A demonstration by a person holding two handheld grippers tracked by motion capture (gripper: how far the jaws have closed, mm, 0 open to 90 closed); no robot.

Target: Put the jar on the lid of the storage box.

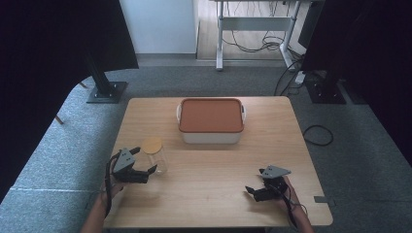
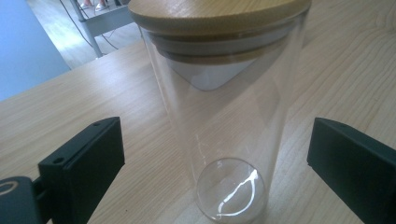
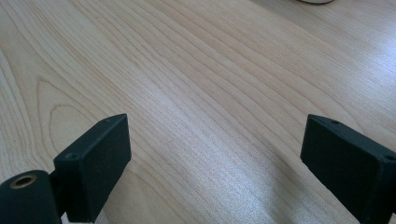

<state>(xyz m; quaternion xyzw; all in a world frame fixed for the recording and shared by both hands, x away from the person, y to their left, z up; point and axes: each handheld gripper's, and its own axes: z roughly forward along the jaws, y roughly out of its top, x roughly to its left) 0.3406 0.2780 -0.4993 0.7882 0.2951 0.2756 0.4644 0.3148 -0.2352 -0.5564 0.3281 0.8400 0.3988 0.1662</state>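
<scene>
A clear glass jar (image 1: 156, 158) with a wooden lid (image 1: 152, 145) stands upright on the left half of the wooden table (image 1: 214, 165). My left gripper (image 1: 144, 160) reaches around it from the near left. In the left gripper view the jar (image 2: 229, 135) stands between the black fingers (image 2: 84, 163), with a gap of bare wood on each side, so my left gripper (image 2: 217, 168) is open. My right gripper (image 1: 254, 180) rests near the front right of the table. It is open (image 3: 215, 163) over bare wood with nothing between its fingers (image 3: 95, 163).
A white box with an orange lid (image 1: 211, 115) sits at the back middle of the table. Black stands (image 1: 104, 87) and a desk frame with cables (image 1: 257, 29) are on the carpet behind. The table's front edge runs just below both hands.
</scene>
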